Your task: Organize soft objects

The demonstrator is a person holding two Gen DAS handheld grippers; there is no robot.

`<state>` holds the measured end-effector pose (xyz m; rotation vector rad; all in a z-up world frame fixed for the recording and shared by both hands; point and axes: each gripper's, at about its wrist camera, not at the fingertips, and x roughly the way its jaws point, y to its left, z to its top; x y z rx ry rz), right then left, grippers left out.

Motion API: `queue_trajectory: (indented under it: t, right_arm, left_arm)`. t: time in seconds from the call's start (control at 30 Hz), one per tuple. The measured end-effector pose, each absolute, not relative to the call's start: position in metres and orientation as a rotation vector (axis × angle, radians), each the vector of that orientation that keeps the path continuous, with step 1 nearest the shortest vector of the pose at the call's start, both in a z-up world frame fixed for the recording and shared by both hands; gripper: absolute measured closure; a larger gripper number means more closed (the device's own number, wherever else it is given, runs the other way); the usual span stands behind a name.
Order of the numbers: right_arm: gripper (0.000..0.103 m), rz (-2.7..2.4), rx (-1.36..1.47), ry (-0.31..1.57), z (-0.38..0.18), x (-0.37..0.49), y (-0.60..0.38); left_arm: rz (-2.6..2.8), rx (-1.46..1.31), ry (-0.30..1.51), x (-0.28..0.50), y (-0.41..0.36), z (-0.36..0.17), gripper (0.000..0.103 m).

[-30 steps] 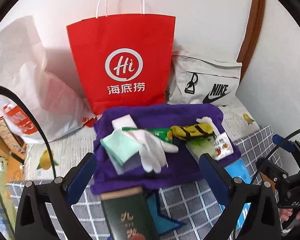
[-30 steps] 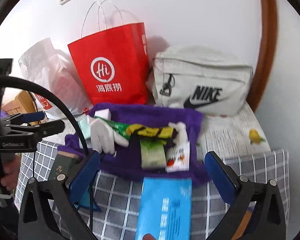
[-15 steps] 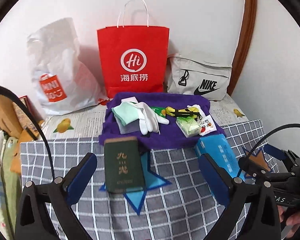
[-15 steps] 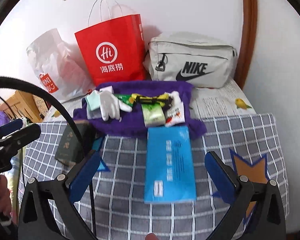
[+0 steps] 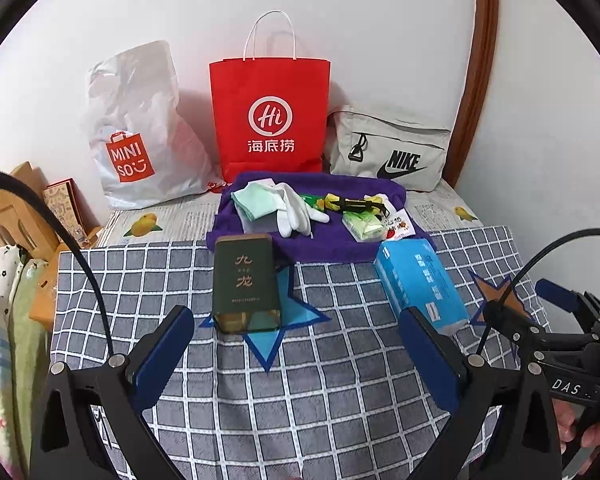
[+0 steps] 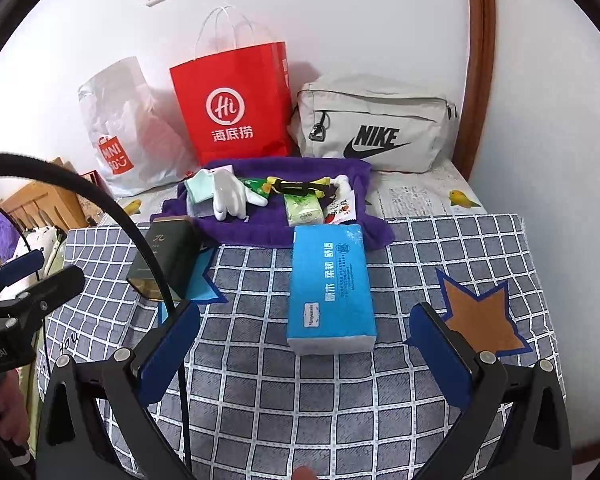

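Right now I have both tools held above the near part of the checked cloth [image 5: 340,400], neither touching anything. My left gripper [image 5: 300,344] stands wide apart with nothing between its blue pads, and my right gripper [image 6: 304,344] is spread just as wide and empty.

The soft things sit on the purple towel [image 5: 324,248] at the far edge of the cloth: a white glove [image 5: 296,208] lying partly over a mint-green folded cloth [image 5: 256,200], and a green tissue pack [image 5: 362,226] toward the towel's right end.

The blue tissue pack [image 6: 330,288] lies on the cloth just in front of the towel's right side; the dark green box [image 5: 246,280] rests on a blue star [image 5: 284,320] at the towel's left front corner.
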<state>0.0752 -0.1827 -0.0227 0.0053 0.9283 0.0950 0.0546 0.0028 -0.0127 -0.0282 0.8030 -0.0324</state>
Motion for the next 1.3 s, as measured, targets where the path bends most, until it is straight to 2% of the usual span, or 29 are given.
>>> queue_trajectory:
  t: [1.3]
  right_arm:
    - [0.000, 0.129, -0.024, 0.893, -0.011, 0.052, -0.159]
  left_arm:
    - [-0.029, 0.012, 0.818, 0.027, 0.001, -0.017, 0.000]
